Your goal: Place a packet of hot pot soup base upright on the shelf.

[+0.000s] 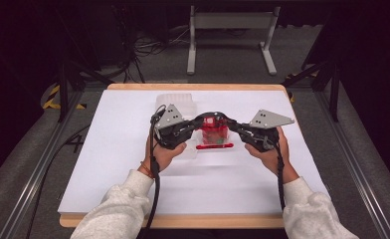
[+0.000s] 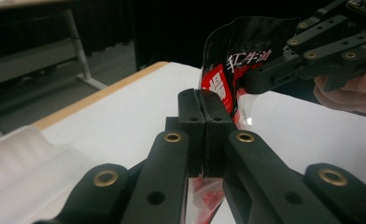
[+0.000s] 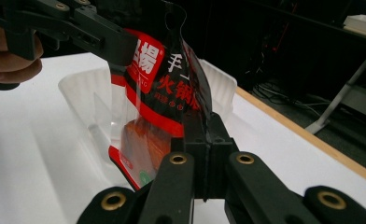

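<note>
A red and black food pouch (image 1: 214, 130) with a clear window stands upright over the middle of the white table. My left gripper (image 1: 202, 122) is shut on the pouch's upper left edge, and my right gripper (image 1: 230, 124) is shut on its upper right edge. In the left gripper view the jaws (image 2: 202, 100) pinch the pouch (image 2: 246, 51), with the other gripper (image 2: 312, 51) gripping it beyond. In the right gripper view the jaws (image 3: 203, 123) clamp the pouch (image 3: 158, 84), which shows red contents low down. The left gripper (image 3: 78, 28) holds its far top corner.
A clear ribbed plastic tray (image 1: 175, 99) lies just behind the pouch, also seen as the tray (image 2: 22, 158) and the tray (image 3: 83, 88). A thin red strip (image 1: 214, 146) lies in front of the pouch. The white sheet (image 1: 108, 164) covers a wood-edged table; a metal stand (image 1: 230, 22) is on the floor beyond.
</note>
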The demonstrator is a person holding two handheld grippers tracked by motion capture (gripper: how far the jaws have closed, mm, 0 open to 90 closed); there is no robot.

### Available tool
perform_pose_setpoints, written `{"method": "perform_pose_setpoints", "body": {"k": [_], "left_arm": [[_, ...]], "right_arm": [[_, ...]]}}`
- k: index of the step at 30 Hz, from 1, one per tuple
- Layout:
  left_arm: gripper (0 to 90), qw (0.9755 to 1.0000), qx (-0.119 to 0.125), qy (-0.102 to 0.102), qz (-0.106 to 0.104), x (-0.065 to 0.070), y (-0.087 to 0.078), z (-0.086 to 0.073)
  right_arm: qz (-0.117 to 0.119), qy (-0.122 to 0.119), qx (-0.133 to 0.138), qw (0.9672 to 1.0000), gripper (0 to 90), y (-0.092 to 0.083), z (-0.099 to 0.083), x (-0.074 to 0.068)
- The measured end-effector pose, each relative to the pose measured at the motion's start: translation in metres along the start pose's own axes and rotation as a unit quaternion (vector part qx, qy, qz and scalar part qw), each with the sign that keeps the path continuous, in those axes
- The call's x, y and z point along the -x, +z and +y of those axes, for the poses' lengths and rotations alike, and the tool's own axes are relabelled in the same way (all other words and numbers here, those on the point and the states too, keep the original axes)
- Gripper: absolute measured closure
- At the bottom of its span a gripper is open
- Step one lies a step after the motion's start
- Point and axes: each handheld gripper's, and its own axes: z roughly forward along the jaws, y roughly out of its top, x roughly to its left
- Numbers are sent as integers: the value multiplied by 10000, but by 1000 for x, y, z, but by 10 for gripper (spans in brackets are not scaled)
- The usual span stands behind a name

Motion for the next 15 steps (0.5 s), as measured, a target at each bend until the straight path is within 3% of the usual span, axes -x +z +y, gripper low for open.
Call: {"method": "perform_pose_setpoints", "body": {"k": [8,15], "left_arm": [[888,9995,199,-102,214,-17,-15,6],[890,9988,266,-157,373,-30,-24,7]], "right_arm": [[-111,-172,82,9998,900,18,25,-3],[-128,-133,144,9997,900,37,38,-6]]}}
